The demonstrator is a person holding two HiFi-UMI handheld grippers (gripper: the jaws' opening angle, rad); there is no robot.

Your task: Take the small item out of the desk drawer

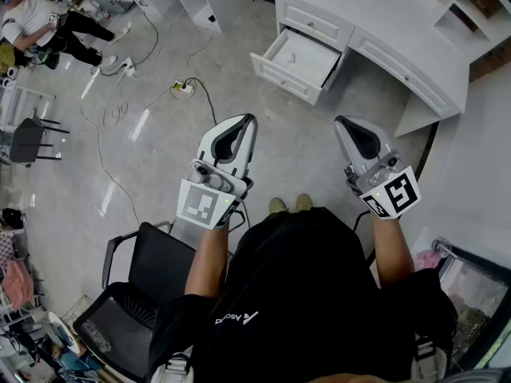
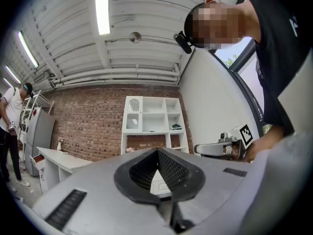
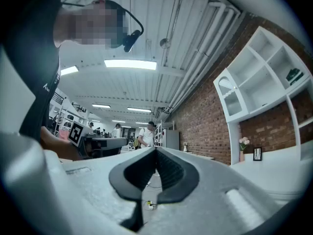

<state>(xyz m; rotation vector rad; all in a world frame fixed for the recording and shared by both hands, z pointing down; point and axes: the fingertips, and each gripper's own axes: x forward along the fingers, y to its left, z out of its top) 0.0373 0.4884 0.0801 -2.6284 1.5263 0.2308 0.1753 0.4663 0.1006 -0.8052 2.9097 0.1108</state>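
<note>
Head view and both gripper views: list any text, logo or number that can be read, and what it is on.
"Asc", followed by a triangle logo: white print on the black shirt; the later letters are too blurred to read.
Left marker, right marker: black-and-white square patterns, no words.
Desk, drawer: no text seen.

1. Black office chair [image 1: 136,290] on grey floor [image 1: 160,174].
2. Power strip [image 1: 183,88] with its cable lies on the floor well beyond the chair.
3. Person in white top [image 1: 36,18], far beyond the chair, to its left.
4. Dark side chair [image 1: 28,138], left of and beyond it.
</note>
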